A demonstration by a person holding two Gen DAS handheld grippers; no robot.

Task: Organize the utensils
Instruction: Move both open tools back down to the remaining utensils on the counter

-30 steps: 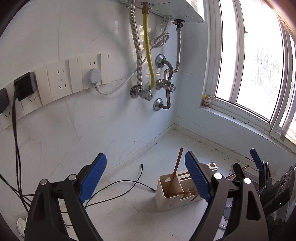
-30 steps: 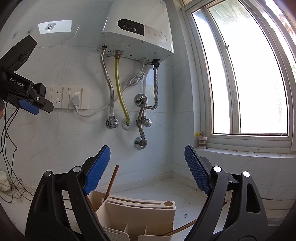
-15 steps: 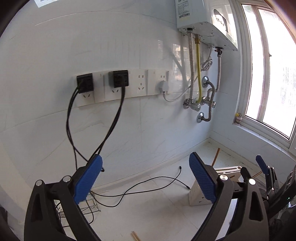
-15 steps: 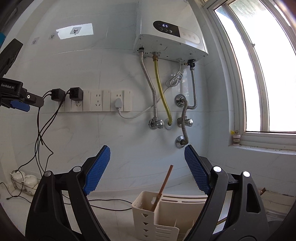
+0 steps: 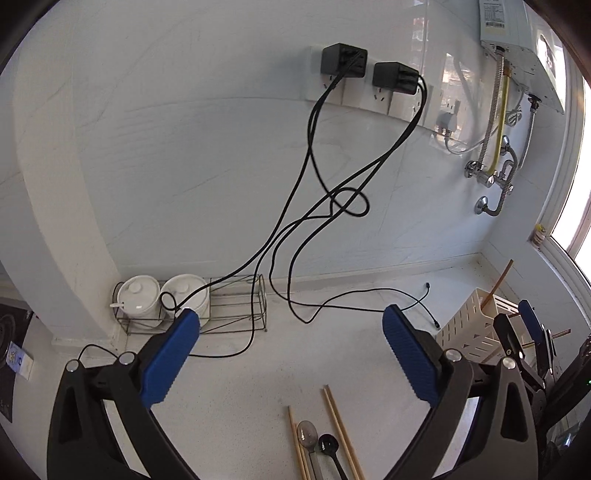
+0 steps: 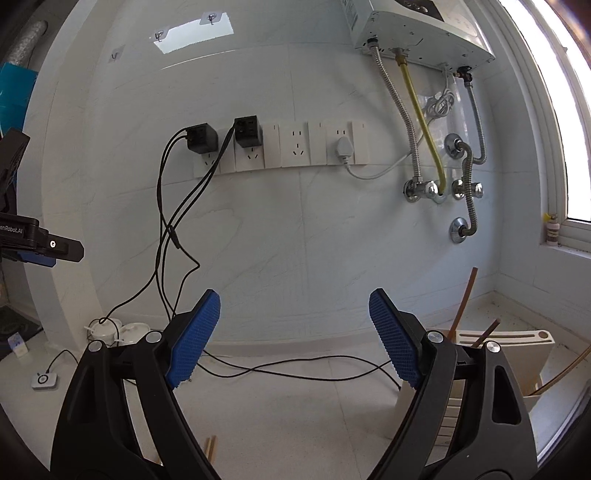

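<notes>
Wooden chopsticks, a clear spoon and a black spoon lie on the white counter, low between the fingers of my left gripper, which is open and empty above them. The cream utensil holder stands at the right with chopsticks upright in it. My right gripper is open and empty; the holder is behind its right finger, and chopstick tips show at the bottom. The right gripper also shows at the left wrist view's right edge.
Black cables trail from wall chargers across the counter. A wire rack with two white lidded pots stands against the wall at the left. A water heater with pipes hangs near the window at right.
Both grippers have swung left and tilted down, away from the holder. The loose chopsticks and spoons on the counter have come into the left wrist view. Both stay open.
</notes>
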